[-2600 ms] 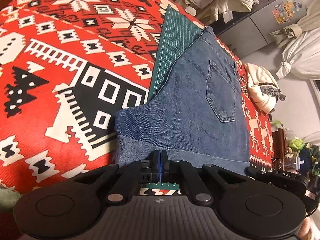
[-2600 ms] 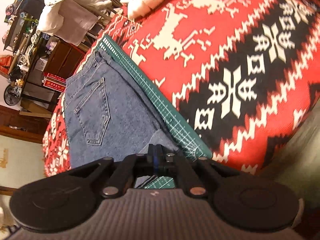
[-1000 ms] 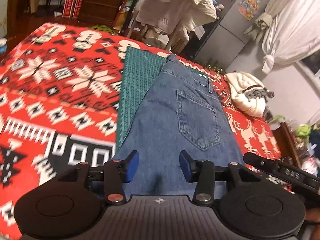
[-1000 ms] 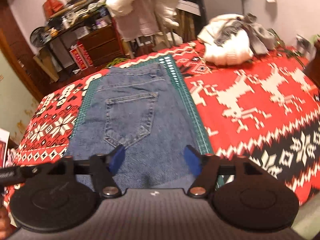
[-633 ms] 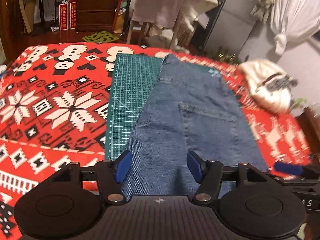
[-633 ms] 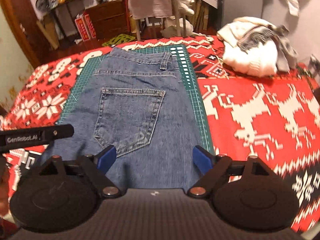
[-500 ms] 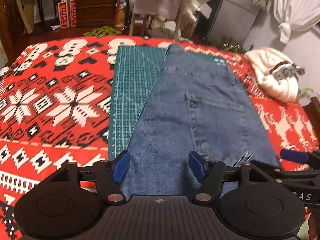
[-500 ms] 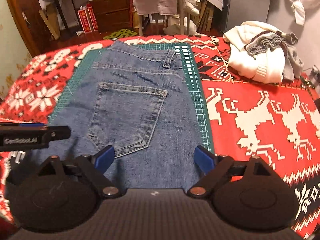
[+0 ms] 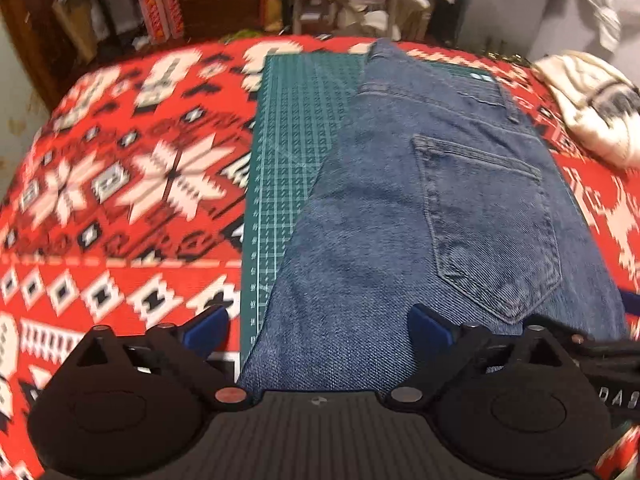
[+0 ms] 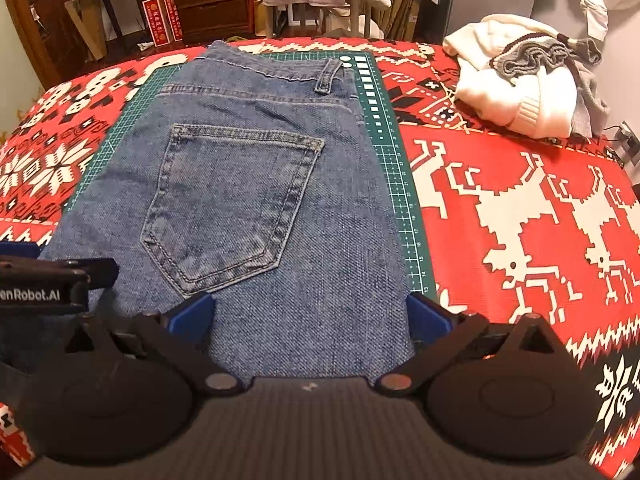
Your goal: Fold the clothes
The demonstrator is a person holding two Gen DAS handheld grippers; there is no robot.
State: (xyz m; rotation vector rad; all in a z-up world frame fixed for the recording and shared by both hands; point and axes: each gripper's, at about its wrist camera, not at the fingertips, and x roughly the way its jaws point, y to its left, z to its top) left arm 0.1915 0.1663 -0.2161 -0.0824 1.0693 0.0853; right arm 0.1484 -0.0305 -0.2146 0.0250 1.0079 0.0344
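Both tongs, our left gripper and right gripper, hang wide open and hold nothing. We see the folded jeans lying flat on the green mat, so we think this fold is finished.
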